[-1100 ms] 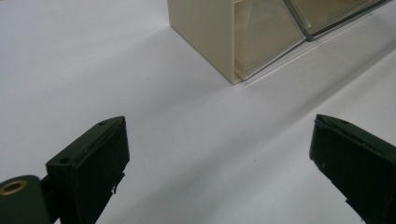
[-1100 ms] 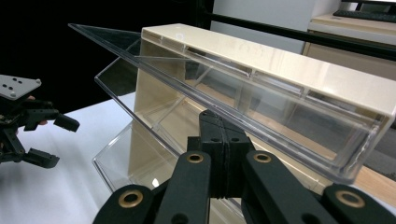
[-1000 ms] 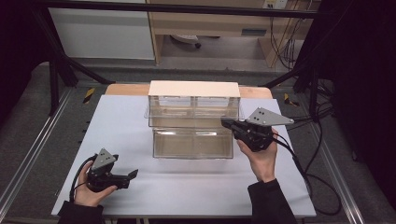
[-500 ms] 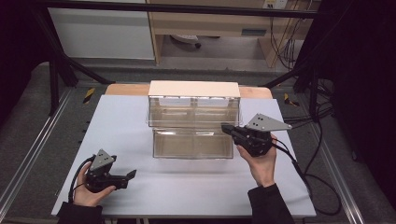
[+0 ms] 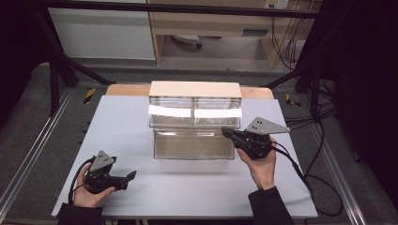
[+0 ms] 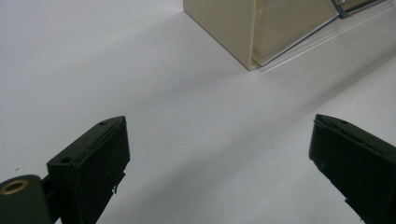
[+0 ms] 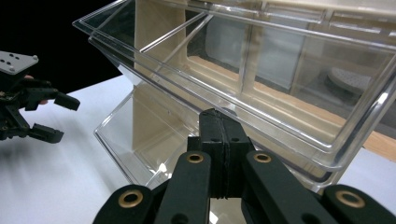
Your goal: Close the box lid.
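Right gripper (image 5: pixel 228 133) lower, two tilted clear bins (image 5: pixel 195 143), left gripper (image 5: pixel 130 176)

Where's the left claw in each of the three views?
High view: left claw, lower left, jaws pointing right.
Left gripper view: left claw, jaws wide apart at the bottom corners.
Right gripper view: left claw, left edge, mid-height.
Shared landmark: the clear-bin cabinet.

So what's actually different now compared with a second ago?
The right gripper, jaws pressed together with nothing between them, has slid down from beside the upper clear bin to the right end of the lower bin. The left gripper stays open on the white table, and neither bin has moved.
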`<state>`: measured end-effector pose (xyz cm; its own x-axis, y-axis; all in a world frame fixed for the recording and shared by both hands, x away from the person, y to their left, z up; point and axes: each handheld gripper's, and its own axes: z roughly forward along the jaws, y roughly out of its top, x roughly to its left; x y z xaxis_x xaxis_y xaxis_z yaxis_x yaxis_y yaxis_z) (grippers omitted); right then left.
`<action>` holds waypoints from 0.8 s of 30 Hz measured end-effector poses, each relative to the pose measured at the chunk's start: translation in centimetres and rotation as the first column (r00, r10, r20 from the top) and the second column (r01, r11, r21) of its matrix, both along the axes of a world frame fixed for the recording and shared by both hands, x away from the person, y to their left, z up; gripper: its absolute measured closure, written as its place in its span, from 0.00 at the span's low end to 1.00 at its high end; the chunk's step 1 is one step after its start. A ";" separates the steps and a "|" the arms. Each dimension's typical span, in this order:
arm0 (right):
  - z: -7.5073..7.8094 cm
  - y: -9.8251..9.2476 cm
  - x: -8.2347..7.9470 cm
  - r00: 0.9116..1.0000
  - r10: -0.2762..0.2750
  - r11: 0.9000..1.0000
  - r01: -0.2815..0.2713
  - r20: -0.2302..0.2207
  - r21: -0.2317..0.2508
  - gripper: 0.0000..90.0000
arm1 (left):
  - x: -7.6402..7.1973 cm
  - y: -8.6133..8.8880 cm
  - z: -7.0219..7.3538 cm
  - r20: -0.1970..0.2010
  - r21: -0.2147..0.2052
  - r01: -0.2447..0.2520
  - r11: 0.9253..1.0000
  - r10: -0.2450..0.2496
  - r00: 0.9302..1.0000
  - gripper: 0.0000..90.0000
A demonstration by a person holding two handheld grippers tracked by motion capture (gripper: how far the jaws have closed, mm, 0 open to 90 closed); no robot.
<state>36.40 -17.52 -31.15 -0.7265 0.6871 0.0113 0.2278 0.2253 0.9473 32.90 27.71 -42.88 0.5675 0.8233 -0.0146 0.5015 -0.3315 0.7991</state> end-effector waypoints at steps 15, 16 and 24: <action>-0.8 0.1 0.0 1.000 0.001 1.000 -0.001 -0.023 -0.015 1.00 | 0.0 -0.1 -0.1 0.000 0.004 -0.001 1.000 0.001 1.000 0.06; -0.9 0.1 0.0 1.000 0.002 1.000 -0.002 -0.023 -0.016 1.00 | 0.0 -0.1 -0.1 0.000 0.003 -0.001 1.000 0.001 1.000 0.06; -0.7 -0.6 -0.9 1.000 0.003 1.000 -0.004 -0.011 -0.023 0.96 | 0.0 0.0 -0.2 -0.003 0.008 0.002 1.000 -0.002 1.000 0.06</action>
